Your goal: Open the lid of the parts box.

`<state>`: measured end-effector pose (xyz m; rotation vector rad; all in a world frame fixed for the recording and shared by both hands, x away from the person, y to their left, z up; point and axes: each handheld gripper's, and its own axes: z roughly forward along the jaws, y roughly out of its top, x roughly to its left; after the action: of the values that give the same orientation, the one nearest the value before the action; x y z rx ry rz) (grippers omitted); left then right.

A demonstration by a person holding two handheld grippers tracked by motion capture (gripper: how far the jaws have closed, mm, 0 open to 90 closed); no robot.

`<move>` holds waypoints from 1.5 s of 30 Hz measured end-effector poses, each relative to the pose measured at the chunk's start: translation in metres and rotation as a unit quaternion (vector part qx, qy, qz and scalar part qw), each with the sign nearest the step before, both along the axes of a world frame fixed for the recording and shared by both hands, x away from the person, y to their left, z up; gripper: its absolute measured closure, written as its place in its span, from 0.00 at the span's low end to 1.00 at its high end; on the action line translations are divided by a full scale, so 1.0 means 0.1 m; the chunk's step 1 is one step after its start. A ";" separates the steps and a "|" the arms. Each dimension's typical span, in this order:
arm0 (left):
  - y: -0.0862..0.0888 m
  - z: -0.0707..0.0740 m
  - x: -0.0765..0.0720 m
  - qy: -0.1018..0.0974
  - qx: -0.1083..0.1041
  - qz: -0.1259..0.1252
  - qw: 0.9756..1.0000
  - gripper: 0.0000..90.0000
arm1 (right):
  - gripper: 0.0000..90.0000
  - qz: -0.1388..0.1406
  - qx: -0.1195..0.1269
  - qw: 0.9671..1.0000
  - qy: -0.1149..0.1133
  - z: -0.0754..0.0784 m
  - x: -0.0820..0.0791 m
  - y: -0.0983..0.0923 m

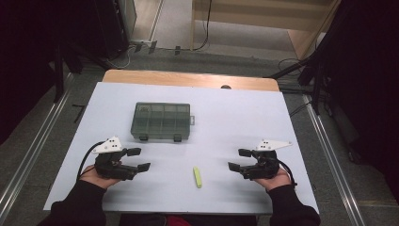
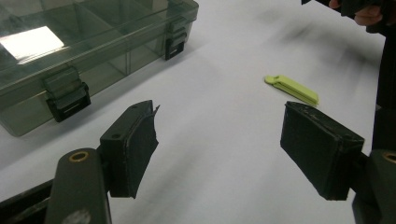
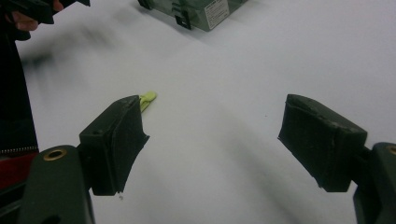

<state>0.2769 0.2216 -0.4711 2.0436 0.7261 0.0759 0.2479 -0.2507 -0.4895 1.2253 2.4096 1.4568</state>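
Left tool (image 1: 139, 159): held in the person's left hand (image 1: 94, 176) at the near left of the desk (image 1: 235, 113), jaws spread wide, nothing between them, pointing toward the middle. In the left gripper view the pads (image 2: 130, 147) stand apart over bare white surface.

Right tool (image 1: 238, 159): held in the right hand (image 1: 277, 179) at the near right, jaws likewise wide apart and empty, pointing inward to face the left tool.

Green clip (image 1: 197, 176): small, flat, yellow-green piece, possibly a clip or lever; its shape is too small to settle. Lies on the desk between the two tools, nearer the front edge, touched by neither. Seen beyond the jaws in the left gripper view (image 2: 292, 88); partly hidden behind one jaw in the right gripper view (image 3: 148, 98).

Organiser box (image 1: 161, 121): smoky translucent case with inner compartments, lid down, two dark latches on its near side. Sits farther back, left of centre, well apart from the clip.

Sleeves: dark, entering from the bottom edge.
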 end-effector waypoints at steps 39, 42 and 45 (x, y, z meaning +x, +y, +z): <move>-0.01 -0.01 0.00 0.002 0.003 -0.003 1.000 0.29 | 0.25 0.003 0.009 1.000 0.008 -0.01 0.01 0.01; -0.01 -0.01 0.00 0.004 0.001 -0.004 1.000 0.30 | 0.25 0.002 0.009 1.000 0.009 -0.01 0.01 0.02; -0.01 0.00 -0.01 0.000 0.000 0.000 1.000 0.30 | 0.25 0.004 0.008 1.000 0.005 0.00 0.03 0.03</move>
<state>0.2762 0.2205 -0.4709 2.0449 0.7257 0.0750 0.2506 -0.2476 -0.4896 1.2310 2.4172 1.4798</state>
